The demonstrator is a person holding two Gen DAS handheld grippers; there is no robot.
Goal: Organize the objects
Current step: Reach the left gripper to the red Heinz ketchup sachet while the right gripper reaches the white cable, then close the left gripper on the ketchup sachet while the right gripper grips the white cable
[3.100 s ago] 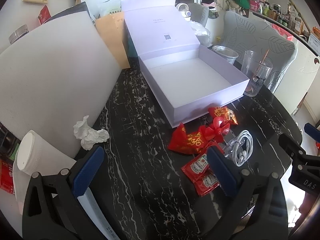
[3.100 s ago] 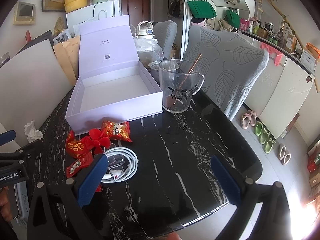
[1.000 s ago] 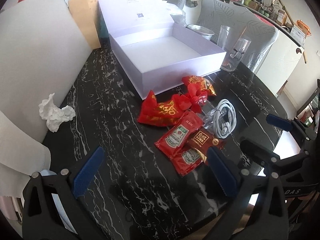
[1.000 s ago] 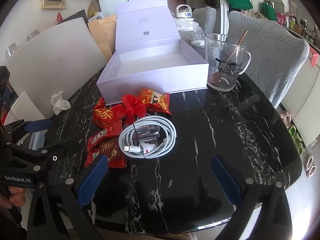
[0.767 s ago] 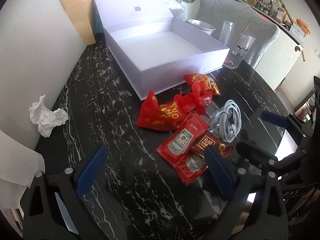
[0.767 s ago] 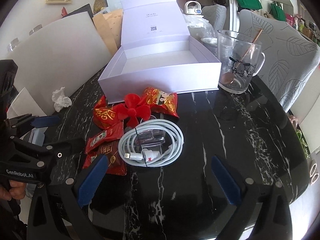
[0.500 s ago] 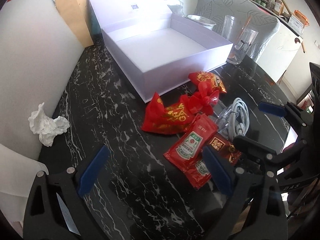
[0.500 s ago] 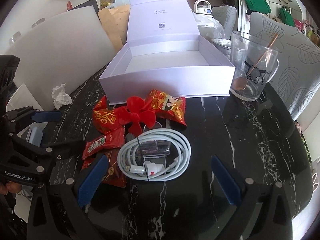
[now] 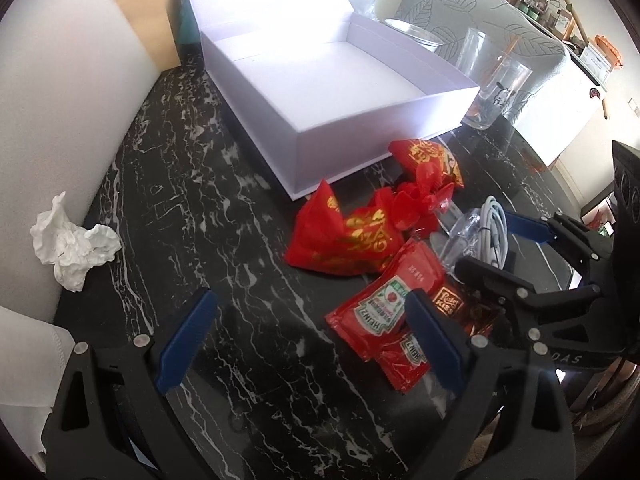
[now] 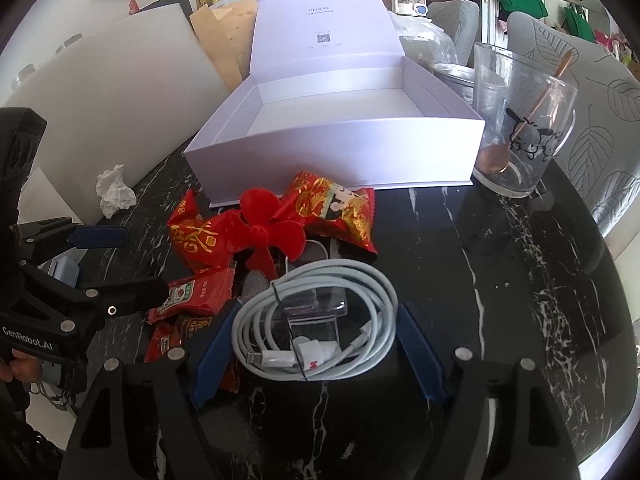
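Worktop (image 9: 224,240): black marble with white veins; it carries all the items below.
Box (image 10: 336,136): white, lid folded back upright at the far side, inside bare. Sits at the far middle of the worktop.
Cable (image 10: 316,320): white coil bound with a thin tie, lying on a clear plastic case (image 10: 316,308), near edge of the clutter, just in front of the box.
Right claw (image 10: 316,354): jaws closing; the blue pads stand either side of the cable coil. Left pad appears at the coil's edge; whether it presses cannot be told. Right pad just beside the coil, small gap visible.
Left claw (image 9: 308,344): jaws open wide, nothing between the pads but bare worktop. Its right pad overlaps the ketchup packets in view; contact cannot be told.
Ketchup packets (image 9: 380,312): red sachets, overlapping, near-left of the cable.
Red snack bags (image 10: 200,240): two, with gold print; one left of the fan, the other (image 10: 336,208) right of it, touching the box's front wall.
Red fan (image 10: 268,236): small plastic propeller shape, lying between the two bags.
Glass mug (image 10: 520,128): clear, cartoon dog print, copper spoon (image 10: 516,136) leaning inside. Stands just right of the box.
Tissue (image 9: 68,240): crumpled, white, far left, well apart from the clutter.
White board (image 9: 60,92): leaning upright along the left edge.
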